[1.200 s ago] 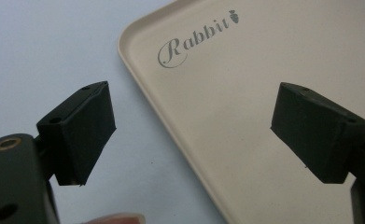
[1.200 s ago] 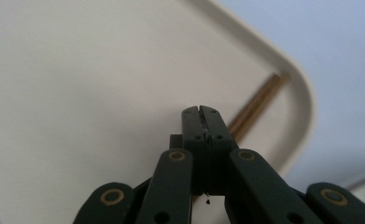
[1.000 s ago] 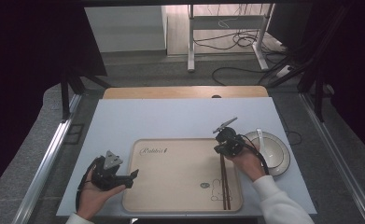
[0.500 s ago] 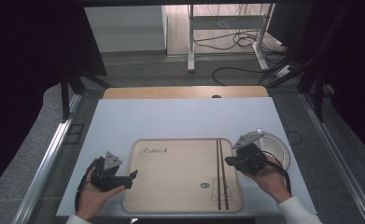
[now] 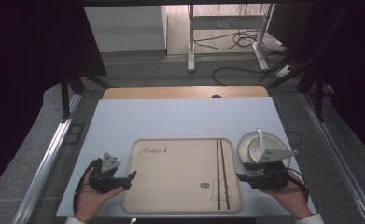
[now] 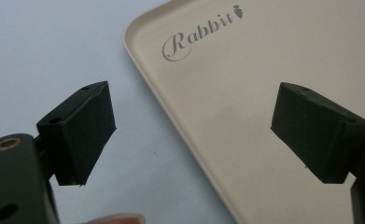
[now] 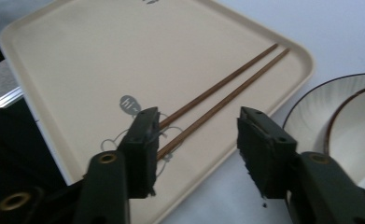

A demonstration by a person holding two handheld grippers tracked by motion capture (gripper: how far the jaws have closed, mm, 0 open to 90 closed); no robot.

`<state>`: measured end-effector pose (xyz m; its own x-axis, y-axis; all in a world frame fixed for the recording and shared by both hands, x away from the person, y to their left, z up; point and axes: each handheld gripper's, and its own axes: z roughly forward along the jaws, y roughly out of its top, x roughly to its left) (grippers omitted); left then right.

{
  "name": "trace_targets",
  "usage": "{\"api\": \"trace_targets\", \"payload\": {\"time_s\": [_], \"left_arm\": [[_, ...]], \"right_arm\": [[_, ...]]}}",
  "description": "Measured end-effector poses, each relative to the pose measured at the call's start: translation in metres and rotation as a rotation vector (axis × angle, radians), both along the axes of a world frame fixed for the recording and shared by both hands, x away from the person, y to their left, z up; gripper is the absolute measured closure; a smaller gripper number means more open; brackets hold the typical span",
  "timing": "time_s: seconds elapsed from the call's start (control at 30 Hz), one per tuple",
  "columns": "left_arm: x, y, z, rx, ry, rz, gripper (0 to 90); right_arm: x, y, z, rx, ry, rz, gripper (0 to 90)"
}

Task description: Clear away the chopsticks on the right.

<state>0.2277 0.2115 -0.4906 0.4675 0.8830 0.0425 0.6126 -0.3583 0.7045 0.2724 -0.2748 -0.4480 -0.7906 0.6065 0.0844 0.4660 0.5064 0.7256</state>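
The chopsticks (image 5: 222,172) lay parallel along the right side of the tray (image 5: 171,186) on the bench (image 5: 180,121). The right gripper (image 5: 242,177), fingers just spread and empty, hovered beside the tray's right edge, near the bowl (image 5: 245,144). The left gripper (image 5: 131,176), fingers spread, straddled the tray's left rim, seemingly to steady it.

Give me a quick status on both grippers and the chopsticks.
Left gripper open, straddling the beige plastic tray's left rim. Right gripper empty, jaws just opened. Brown wooden chopsticks lie on the tray. Nothing in the way.
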Motion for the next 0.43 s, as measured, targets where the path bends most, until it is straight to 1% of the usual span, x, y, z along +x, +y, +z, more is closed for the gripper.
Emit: {"api": "trace_targets", "payload": {"time_s": [0.03, 0.1, 0.17, 0.27, 0.33, 0.37, 0.43], "left_arm": [[-0.0001, 0.0003, 0.0001, 0.008, 0.003, -0.004, 13.6], [-0.0004, 0.0003, -0.0002, 0.002, 0.000, 0.001, 13.7], [-0.0002, 0.0011, -0.0001, -0.001, 0.000, 0.004, 13.7], [0.0000, 0.0021, 0.0001, 0.005, 0.003, 0.002, 13.7], [0.0000, 0.0017, 0.0004, 0.003, 0.003, 0.001, 13.7], [0.0001, 0.0010, 0.0004, -0.003, 0.000, 0.003, 13.6], [0.0004, 0.0004, 0.0010, 0.001, -0.001, -0.001, 13.6]], "right_arm": [[0.0005, 0.0000, -0.0004, 0.001, -0.006, -0.002, 44.2], [0.0013, 0.0004, -0.0015, 0.003, -0.004, -0.002, 40.9], [0.0017, 0.0014, -0.0035, -0.012, -0.007, -0.010, 38.1], [0.0023, 0.0016, -0.0046, -0.015, -0.011, -0.012, 36.7], [0.0016, 0.0018, -0.0041, -0.007, -0.004, -0.011, 37.0], [0.0011, 0.0020, -0.0038, -0.006, -0.007, -0.009, 37.0], [0.0001, 0.0024, -0.0037, -0.009, -0.013, -0.009, 36.8]]}}
